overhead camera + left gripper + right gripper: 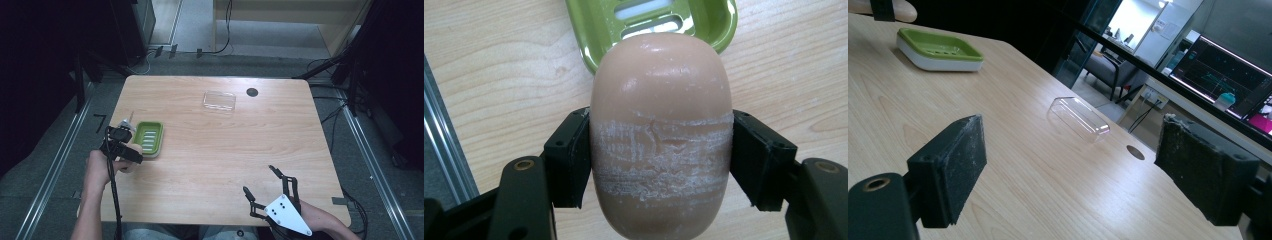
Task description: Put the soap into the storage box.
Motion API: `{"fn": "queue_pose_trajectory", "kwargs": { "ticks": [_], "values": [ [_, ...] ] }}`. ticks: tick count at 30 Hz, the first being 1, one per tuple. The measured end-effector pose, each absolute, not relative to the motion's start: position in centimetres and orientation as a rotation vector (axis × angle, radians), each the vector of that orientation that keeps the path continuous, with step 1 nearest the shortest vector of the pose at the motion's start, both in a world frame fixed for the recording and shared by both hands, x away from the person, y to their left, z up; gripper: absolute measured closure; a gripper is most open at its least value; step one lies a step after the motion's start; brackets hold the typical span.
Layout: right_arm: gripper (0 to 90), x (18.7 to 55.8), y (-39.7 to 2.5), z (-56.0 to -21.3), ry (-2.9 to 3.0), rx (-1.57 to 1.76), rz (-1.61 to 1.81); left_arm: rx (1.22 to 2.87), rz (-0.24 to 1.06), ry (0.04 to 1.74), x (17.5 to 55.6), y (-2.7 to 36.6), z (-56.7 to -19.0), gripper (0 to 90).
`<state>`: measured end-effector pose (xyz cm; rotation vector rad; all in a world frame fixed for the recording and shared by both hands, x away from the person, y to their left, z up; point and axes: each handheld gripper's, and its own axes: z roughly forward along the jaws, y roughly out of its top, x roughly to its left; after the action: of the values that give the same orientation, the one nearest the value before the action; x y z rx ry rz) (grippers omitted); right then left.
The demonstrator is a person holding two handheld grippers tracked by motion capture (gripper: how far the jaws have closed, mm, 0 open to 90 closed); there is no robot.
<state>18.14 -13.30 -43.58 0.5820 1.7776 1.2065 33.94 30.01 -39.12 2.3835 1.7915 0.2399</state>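
The left gripper (659, 170) has its 2 jaws clamped on the sides of a pinkish bar of soap (660, 135), whose scuffed white band runs between the pads; the bar's near end is cut off at the bottom of the left gripper view, it hides the near rim of the green soap dish (596, 30) just beyond it, and no brand or writing can be read on either. In the high view the soap (134, 150) sits at the table's (215, 165) left edge, touching or just beside the dish (149, 137), and is mostly covered by the gripper (131, 152). The right gripper (260, 181) rests near the front right edge with jaws spread wide and empty, while the clear lid (1079, 119) lies well apart toward the far side, its edges faint against the wood.
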Motion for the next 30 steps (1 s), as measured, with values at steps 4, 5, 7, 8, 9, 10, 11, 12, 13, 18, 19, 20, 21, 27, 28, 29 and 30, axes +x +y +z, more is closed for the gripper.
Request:
{"fn": "queue_pose_trajectory", "kwargs": {
  "ticks": [4,5,7,8,9,10,11,12,13,18,19,20,21,27,28,29,30],
  "values": [
    [13.2,18.1,-13.3,-43.6,1.779,0.581,1.205,2.388,0.246,1.785,34.3,29.9,-39.1,33.8],
    [13.2,18.1,-13.3,-43.6,1.780,0.582,1.205,2.390,0.242,1.784,34.4,29.9,-39.1,33.9],
    [13.2,18.1,-13.3,-43.6,1.781,0.580,1.206,2.392,0.240,1.780,34.6,29.9,-39.1,33.8],
    [13.1,18.1,-13.3,-43.6,1.780,0.577,1.199,2.390,0.243,1.779,34.6,29.9,-39.1,33.8],
    [13.2,18.1,-13.3,-43.6,1.784,0.577,1.198,2.391,0.242,1.779,34.7,29.9,-39.0,33.8],
    [13.1,18.1,-13.3,-43.6,1.786,0.576,1.198,2.391,0.246,1.774,34.8,29.9,-39.0,33.8],
    [13.1,18.1,-13.3,-43.6,1.786,0.576,1.198,2.387,0.246,1.775,34.8,29.8,-39.0,33.8],
    [13.2,18.1,-13.3,-43.7,1.788,0.575,1.198,2.387,0.247,1.774,34.9,29.8,-38.9,33.8],
    [13.1,18.1,-13.3,-43.7,1.788,0.575,1.198,2.388,0.252,1.770,35.0,29.8,-38.9,33.8],
    [13.1,18.1,-13.3,-43.7,1.792,0.575,1.195,2.406,0.245,1.753,35.4,29.5,-39.0,33.8],
    [13.2,18.0,-13.3,-43.7,1.791,0.578,1.195,2.405,0.246,1.753,35.5,29.4,-39.1,33.8],
    [13.1,18.0,-13.4,-43.7,1.791,0.580,1.194,2.405,0.243,1.753,35.6,29.4,-39.1,33.8],
    [13.1,18.0,-13.4,-43.7,1.791,0.580,1.194,2.407,0.242,1.751,35.7,29.4,-39.1,33.8],
    [13.2,17.9,-13.5,-43.7,1.793,0.582,1.187,2.403,0.244,1.747,36.2,29.2,-39.0,33.9],
    [13.1,17.9,-13.5,-43.7,1.794,0.582,1.186,2.401,0.248,1.748,36.2,29.2,-39.0,33.8],
    [13.1,17.9,-13.5,-43.7,1.794,0.582,1.185,2.402,0.247,1.746,36.3,29.2,-39.0,33.8],
    [13.1,17.9,-13.6,-43.7,1.795,0.582,1.184,2.402,0.246,1.742,36.4,29.2,-38.9,33.8]
  ]
}}
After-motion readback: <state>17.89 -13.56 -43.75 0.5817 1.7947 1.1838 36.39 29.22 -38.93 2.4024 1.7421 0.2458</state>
